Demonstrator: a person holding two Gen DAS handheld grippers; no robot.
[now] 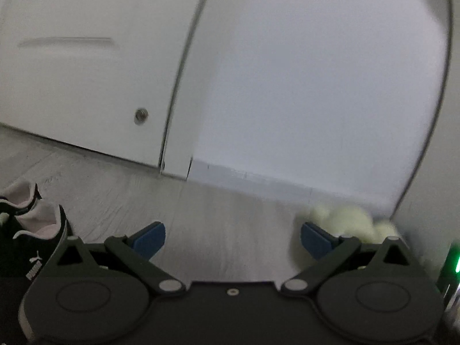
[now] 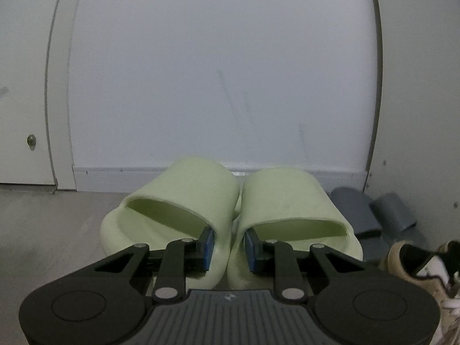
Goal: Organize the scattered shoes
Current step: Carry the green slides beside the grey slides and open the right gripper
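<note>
Two pale green slides [image 2: 184, 189] stand side by side on the floor, toes to the white wall. My right gripper [image 2: 230, 248] has one finger inside each slide and is shut on their two inner side walls, pinched together. In the left wrist view the same green slides [image 1: 348, 221] show blurred at the right, just past the right fingertip. My left gripper [image 1: 233, 243] is open over bare floor with nothing between its fingers. A black sneaker with a pink lining [image 1: 31, 238] lies at its left.
A pair of grey slides [image 2: 359, 212] sits against the wall to the right of the green ones. A tan and white sneaker [image 2: 419, 261] lies at the near right. White cabinet doors [image 1: 86, 86] and a skirting board [image 2: 120, 176] close off the far side.
</note>
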